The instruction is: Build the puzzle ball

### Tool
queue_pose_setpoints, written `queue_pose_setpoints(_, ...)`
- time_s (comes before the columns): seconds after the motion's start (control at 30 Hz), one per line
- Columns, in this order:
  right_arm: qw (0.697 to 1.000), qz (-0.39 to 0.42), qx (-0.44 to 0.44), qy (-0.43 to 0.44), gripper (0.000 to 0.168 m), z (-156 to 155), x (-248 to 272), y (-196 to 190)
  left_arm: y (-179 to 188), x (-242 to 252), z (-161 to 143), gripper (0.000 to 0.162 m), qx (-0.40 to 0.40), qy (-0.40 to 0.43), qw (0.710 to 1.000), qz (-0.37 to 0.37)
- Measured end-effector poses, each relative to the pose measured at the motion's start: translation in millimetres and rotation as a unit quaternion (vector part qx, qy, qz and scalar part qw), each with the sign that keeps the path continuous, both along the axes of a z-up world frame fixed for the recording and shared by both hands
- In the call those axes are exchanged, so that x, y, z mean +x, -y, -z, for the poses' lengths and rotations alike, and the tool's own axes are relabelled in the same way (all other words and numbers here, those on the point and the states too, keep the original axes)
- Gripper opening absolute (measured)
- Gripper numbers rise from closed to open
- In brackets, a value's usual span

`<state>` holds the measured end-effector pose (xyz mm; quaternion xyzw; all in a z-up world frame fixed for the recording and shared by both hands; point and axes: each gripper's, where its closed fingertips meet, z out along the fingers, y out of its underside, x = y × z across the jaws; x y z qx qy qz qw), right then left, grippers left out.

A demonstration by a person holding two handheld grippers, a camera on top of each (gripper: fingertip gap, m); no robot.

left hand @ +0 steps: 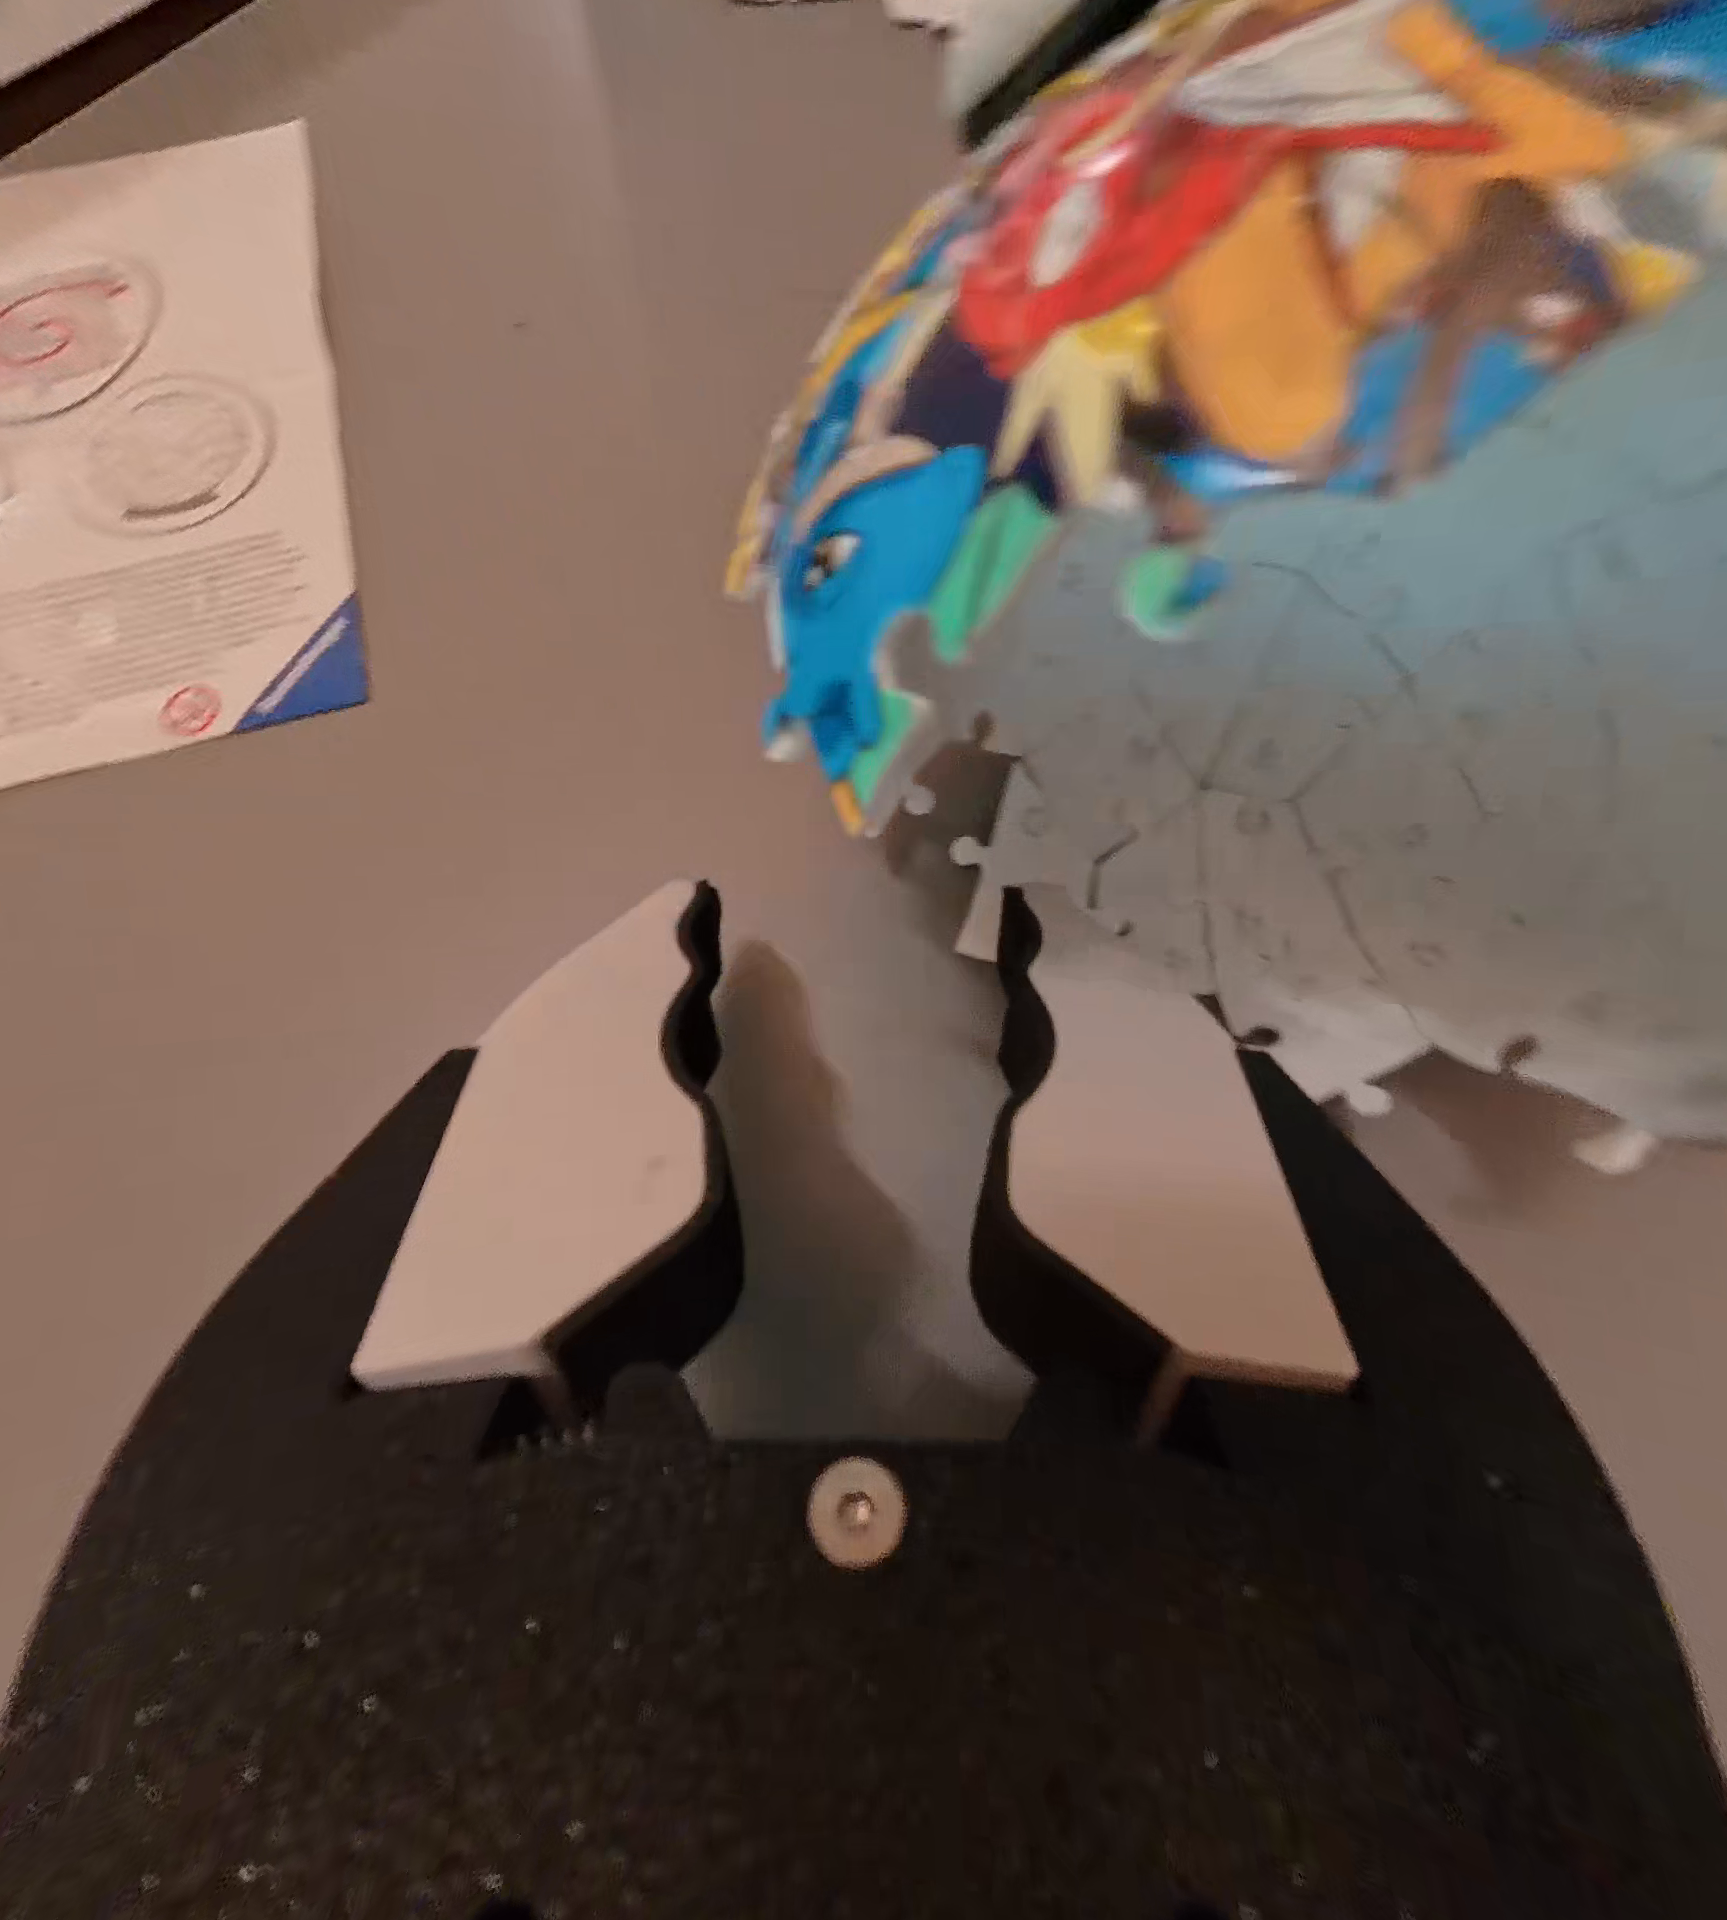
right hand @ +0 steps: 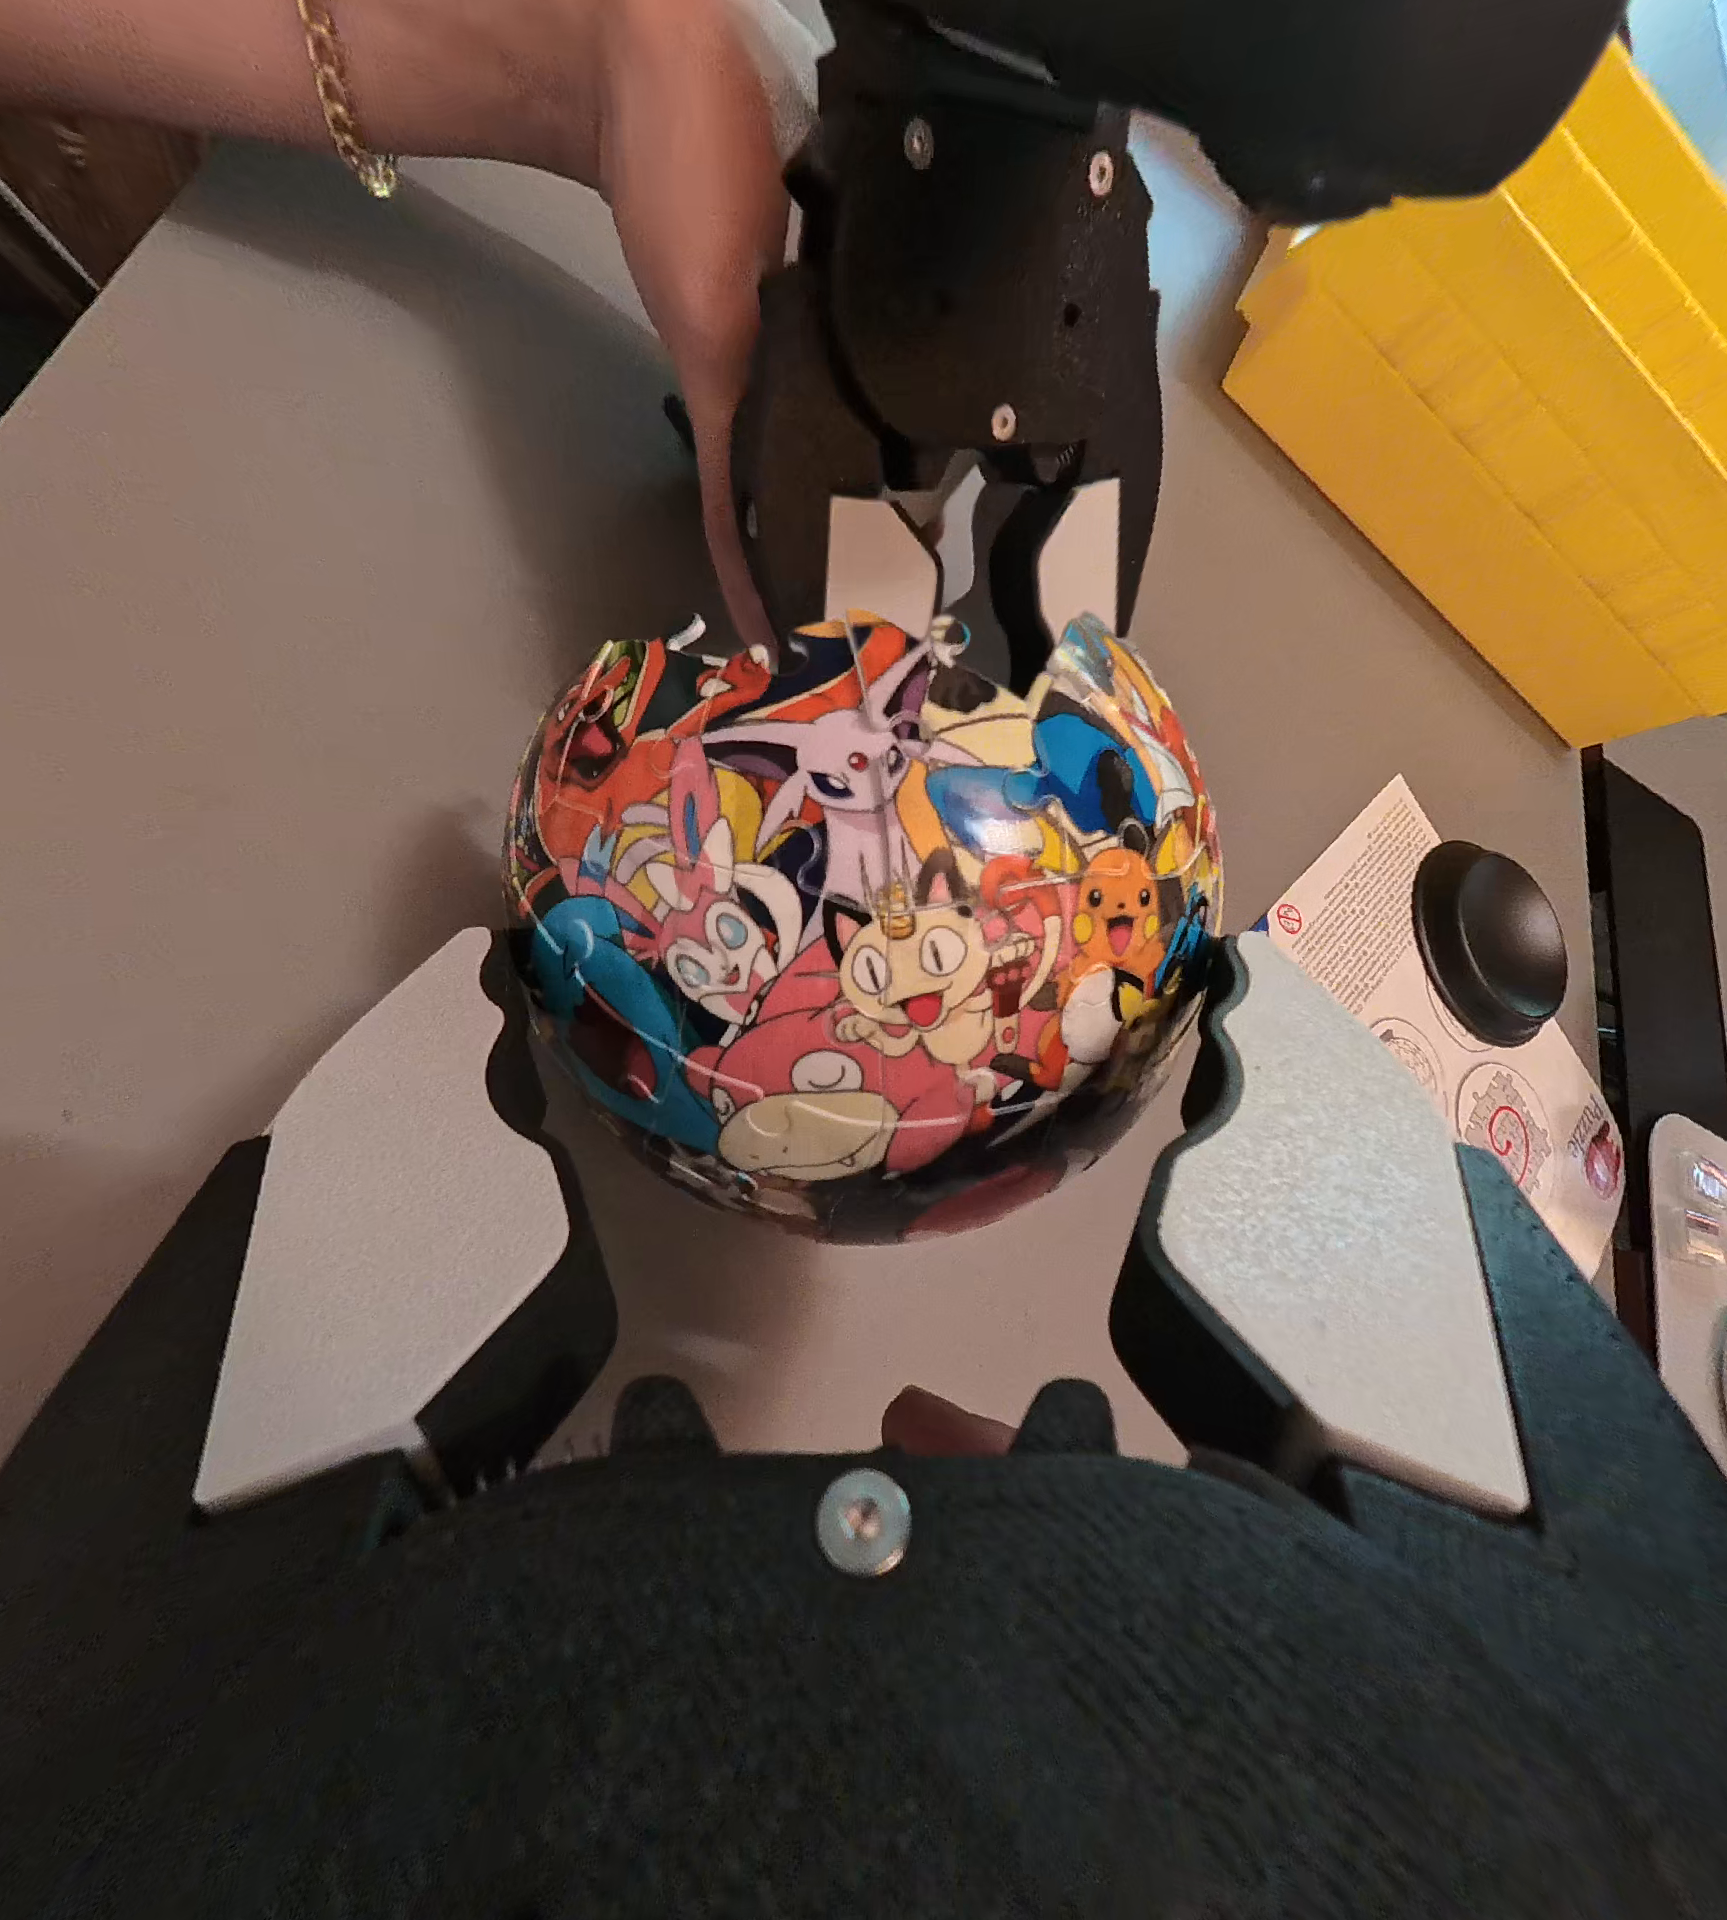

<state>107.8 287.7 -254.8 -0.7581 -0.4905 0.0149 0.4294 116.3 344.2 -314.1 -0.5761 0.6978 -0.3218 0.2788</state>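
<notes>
My right gripper point(right hand: 859, 997) holds the puzzle ball point(right hand: 864, 925) between its two fingers, one pad pressed against each flank of the sphere, and the ball hangs above the grey table point(right hand: 215, 623) rather than sitting on it. The ball is a hollow shell of curved pieces printed with bright cartoon creatures, and it is unfinished: on the far side from my right gripper its edge is jagged, with tabs standing up and a gap in the rim.

My left gripper point(left hand: 854, 914) is spread, its fingers apart with nothing between them. In the left wrist view it sits just beside the ball's open side, where the plain grey inner faces of the pieces point(left hand: 1410, 831) show, and one fingertip point(left hand: 1015, 925) overlaps the ragged lower edge; I cannot tell whether it touches. The ball there is blurred.

In the right wrist view, the left gripper point(right hand: 984, 634) stands on the far side of the ball, fingers pointing down at the broken rim. A bare finger of my left hand point(right hand: 713, 312) reaches down beside it and rests on the ball's upper edge.

To the right of the ball lie a printed instruction sheet point(right hand: 1358, 894) and a black round stand point(right hand: 1487, 940) on it. Beyond those, farther from the ball, are yellow bins point(right hand: 1565, 436).
</notes>
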Motion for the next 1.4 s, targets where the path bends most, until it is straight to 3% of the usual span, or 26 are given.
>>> queue_pose_setpoints(0.07, 1.0, -0.001, 0.0, -0.005, 0.122, -0.4, -0.7, -0.8, -4.4, 1.2, 3.7, 0.062, 0.014, -0.01, 1.0, -0.017)
queue_pose_setpoints(0.27, 1.0, -0.001, -0.004, -0.015, 0.122, -0.7, -0.6, -2.6, -0.3, 8.6, 13.7, 0.072, 0.012, -0.045, 0.999, -0.018)
queue_pose_setpoints(0.57, 1.0, 0.005, 0.002, -0.027, 0.122, -2.5, 0.6, -3.7, 8.3, 11.0, 14.9, 0.064, -0.015, -0.052, 0.998, -0.025)
queue_pose_setpoints(0.73, 0.996, 0.024, 0.05, -0.072, 0.108, -19.3, 4.6, -11.6, 11.0, 10.7, 16.0, 0.058, -0.022, -0.057, 0.998, -0.023)
queue_pose_setpoints(1.13, 0.997, 0.03, 0.035, -0.061, 0.134, -7.0, 2.5, -10.0, 15.9, 10.4, 16.7, 0.068, -0.019, -0.057, 0.998, -0.008)
queue_pose_setpoints(1.4, 0.998, -0.008, 0.032, -0.055, 0.121, -14.8, -15.2, 3.2, 15.8, 8.6, 16.6, 0.068, -0.02, -0.058, 0.998, -0.033)
